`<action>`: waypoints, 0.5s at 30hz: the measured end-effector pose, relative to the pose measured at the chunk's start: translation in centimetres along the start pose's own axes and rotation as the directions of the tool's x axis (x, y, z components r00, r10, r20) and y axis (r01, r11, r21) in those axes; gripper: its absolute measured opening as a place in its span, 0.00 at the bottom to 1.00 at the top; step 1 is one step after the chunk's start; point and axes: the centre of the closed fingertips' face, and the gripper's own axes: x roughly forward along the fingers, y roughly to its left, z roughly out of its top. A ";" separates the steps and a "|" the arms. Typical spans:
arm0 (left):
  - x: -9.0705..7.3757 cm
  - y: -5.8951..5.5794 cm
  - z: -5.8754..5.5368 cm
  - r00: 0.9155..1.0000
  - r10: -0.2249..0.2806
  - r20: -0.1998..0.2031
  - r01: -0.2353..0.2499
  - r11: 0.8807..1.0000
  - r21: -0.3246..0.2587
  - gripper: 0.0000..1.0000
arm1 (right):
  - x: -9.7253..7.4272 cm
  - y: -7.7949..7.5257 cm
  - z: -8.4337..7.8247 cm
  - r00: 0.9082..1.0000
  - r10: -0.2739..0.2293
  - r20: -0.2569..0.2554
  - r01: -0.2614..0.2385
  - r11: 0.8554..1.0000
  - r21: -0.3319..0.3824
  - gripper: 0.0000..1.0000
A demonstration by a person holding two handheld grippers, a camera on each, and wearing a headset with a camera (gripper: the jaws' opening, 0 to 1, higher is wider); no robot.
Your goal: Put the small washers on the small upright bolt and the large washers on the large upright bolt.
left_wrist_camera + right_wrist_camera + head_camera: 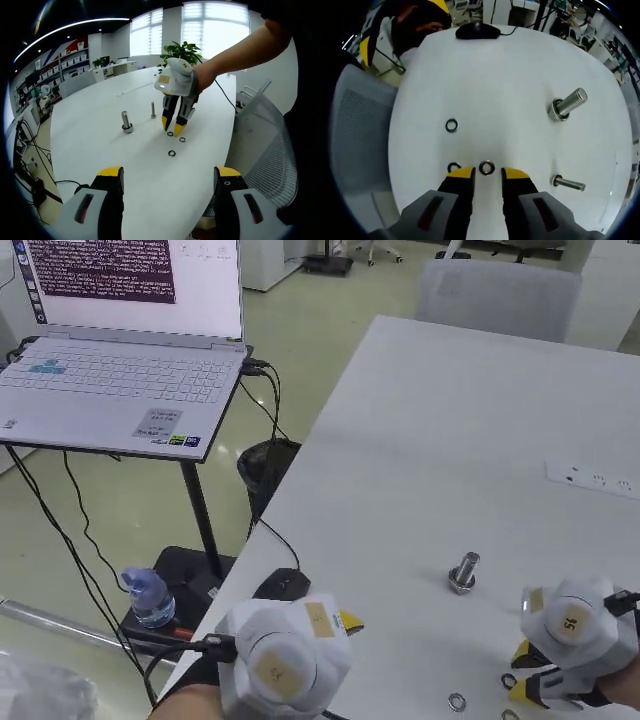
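Note:
On the white table [450, 420] stands a large upright bolt [463, 573] [126, 121] [567, 104]. A thinner small bolt [153, 110] [568, 183] stands beyond it. Three loose washers lie near my right gripper [520, 676] [175, 121] [488, 174]. That gripper is open, tips pointing down close to the table. One washer [486, 167] [170, 133] lies just ahead of the gap between its tips. A second washer [453, 166] is partly hidden by its left finger, and a third washer [451, 125] [172, 153] lies apart. My left gripper [340, 632] [169, 172] is wide open and holds nothing, near the table's edge.
A laptop [120, 370] sits on a stand left of the table, with cables and a water bottle [148, 597] on the floor below. A black mouse [282, 584] [477, 31] lies at the table's edge. A power strip [595, 478] lies far right. A grey chair [497, 295] stands behind.

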 end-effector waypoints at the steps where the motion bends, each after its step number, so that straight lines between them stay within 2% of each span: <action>1: 0.0 0.0 0.0 1.000 0.000 -0.001 0.000 1.000 -0.001 0.72 | 0.0 0.0 0.0 1.000 0.001 -0.001 -0.001 1.000 0.003 0.22; 8: 0.1 0.1 0.1 1.000 -0.002 0.002 0.002 1.000 0.000 0.72 | 0.1 -0.1 0.1 1.000 -0.003 -0.008 0.003 1.000 0.011 0.19; 15: 0.1 0.2 0.0 1.000 -0.002 0.001 0.002 1.000 0.001 0.71 | 0.3 0.1 0.2 0.999 -0.002 -0.050 0.001 1.000 -0.008 0.16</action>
